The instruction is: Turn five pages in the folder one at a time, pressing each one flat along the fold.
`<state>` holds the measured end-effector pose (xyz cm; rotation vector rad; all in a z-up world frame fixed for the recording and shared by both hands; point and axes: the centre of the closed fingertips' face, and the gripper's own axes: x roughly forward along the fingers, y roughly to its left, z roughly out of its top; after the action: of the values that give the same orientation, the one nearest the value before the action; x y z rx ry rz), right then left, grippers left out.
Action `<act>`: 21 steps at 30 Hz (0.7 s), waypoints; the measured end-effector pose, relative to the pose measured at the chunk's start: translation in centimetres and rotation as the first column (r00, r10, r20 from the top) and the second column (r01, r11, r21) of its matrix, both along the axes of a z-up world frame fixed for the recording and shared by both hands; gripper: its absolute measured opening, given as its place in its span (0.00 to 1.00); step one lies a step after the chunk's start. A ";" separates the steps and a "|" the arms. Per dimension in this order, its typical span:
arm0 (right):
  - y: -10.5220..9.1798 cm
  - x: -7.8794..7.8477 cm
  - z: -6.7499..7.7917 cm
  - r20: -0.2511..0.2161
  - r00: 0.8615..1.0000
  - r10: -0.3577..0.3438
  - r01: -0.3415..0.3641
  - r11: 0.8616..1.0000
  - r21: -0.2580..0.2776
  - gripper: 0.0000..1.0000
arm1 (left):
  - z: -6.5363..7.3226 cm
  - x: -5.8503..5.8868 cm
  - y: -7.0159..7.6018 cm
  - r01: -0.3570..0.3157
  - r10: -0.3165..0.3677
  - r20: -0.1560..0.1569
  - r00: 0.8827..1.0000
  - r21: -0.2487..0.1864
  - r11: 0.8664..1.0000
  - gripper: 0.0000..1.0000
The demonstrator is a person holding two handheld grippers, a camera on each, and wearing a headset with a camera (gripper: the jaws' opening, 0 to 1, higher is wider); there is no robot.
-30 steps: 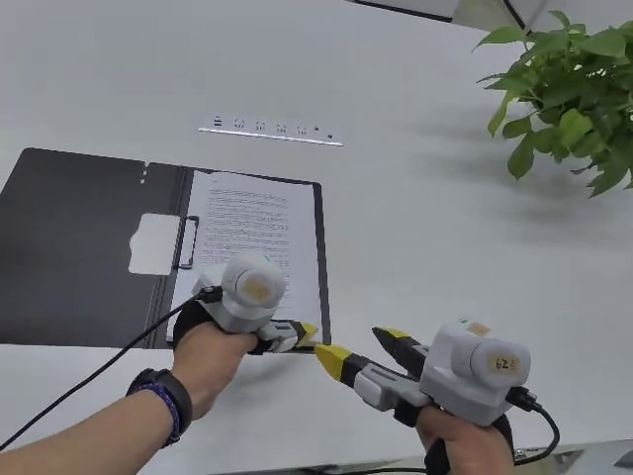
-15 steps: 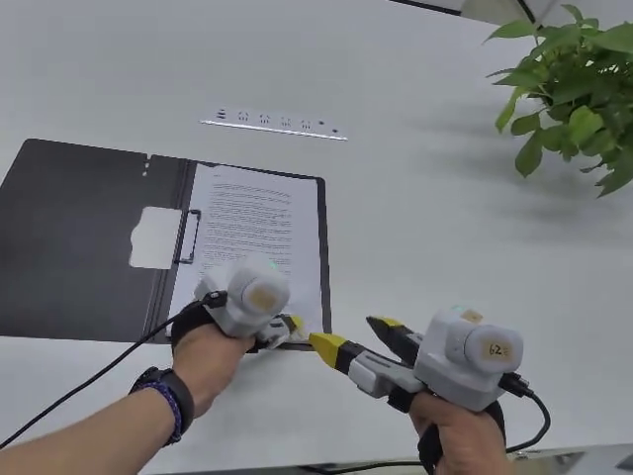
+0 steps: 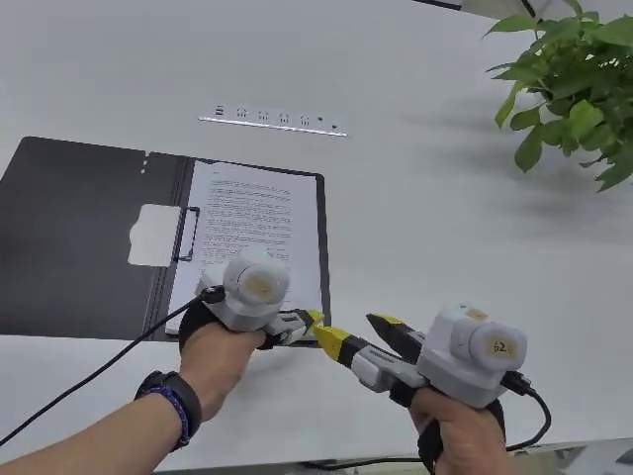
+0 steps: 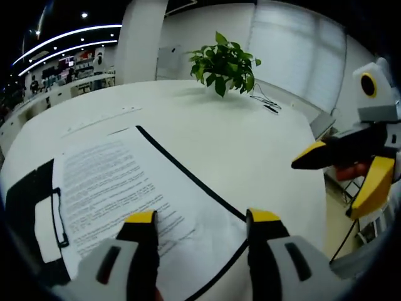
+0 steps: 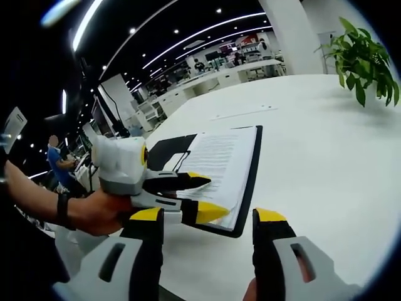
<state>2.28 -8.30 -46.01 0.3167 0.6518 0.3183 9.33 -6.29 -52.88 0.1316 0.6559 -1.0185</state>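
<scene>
tabletop (image 3: 425,228): big white one, pretty bare apart from the stuff below

folder (image 3: 69,247): black, lying open and flat on the left side of the tabletop, its bottom edge close to the near edge. The left flap is plain black with a pale patch on it, and the paper sits on the right half.

plant (image 3: 574,79): leafy green thing over by the far right corner, well apart from the folder

page (image 3: 252,233): the top printed sheet, lying flat on the folder's right half with text side up. Its near right corner is right where the left gripper is.

right gripper (image 3: 358,332): held over the tabletop close to the near edge, just right of the folder's near right corner. The jaws are wide apart with nothing in them, and the yellow tips point at the left gripper, close to it.

left gripper (image 3: 309,322): at the folder's near right corner, jaws apart. In the left gripper view one tip is over the page and the other is past the folder's black edge. Can't tell if either tip actually touches the paper.

socket strip (image 3: 272,119): a row of outlets set into the tabletop beyond the folder, toward the far edge

clip (image 3: 186,237): dark clamp along the left side of the paper, beside the fold

wristband (image 3: 173,396): dark band on the left wrist
</scene>
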 end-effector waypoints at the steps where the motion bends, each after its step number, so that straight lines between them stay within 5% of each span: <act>1: -0.1 0.0 0.0 0.000 1.000 -0.002 0.002 1.000 0.000 0.56 | -0.2 -0.1 -0.1 0.004 -0.004 0.003 1.000 0.007 1.000 0.56; 2: -0.2 0.0 -0.1 -0.001 1.000 -0.004 0.004 1.000 -0.001 0.56 | -0.8 -0.3 0.0 0.014 -0.014 0.003 1.000 0.028 1.000 0.57; 4: -0.4 -0.1 -0.1 -0.002 1.000 -0.010 0.010 1.000 -0.002 0.56 | -1.6 -0.4 0.5 0.045 -0.050 0.058 0.997 0.095 0.994 0.56; 7: -0.6 -0.1 0.0 -0.001 1.000 -0.022 0.022 1.000 0.004 0.55 | -1.6 -0.8 0.1 0.046 -0.052 0.066 0.997 0.089 0.995 0.59; 9: -0.8 -0.1 0.0 -0.001 1.000 -0.031 0.031 0.999 0.010 0.54 | -1.8 -0.8 0.3 0.064 -0.081 0.122 0.989 0.134 0.989 0.58; 21: -0.8 0.1 -0.3 -0.004 0.999 -0.035 0.035 0.999 0.018 0.54 | -1.7 -0.7 0.5 0.084 -0.094 0.098 0.991 0.101 0.991 0.48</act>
<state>2.35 -9.12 -46.27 0.3459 0.6467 0.2903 8.65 -5.78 -54.58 0.2985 0.6096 -1.0584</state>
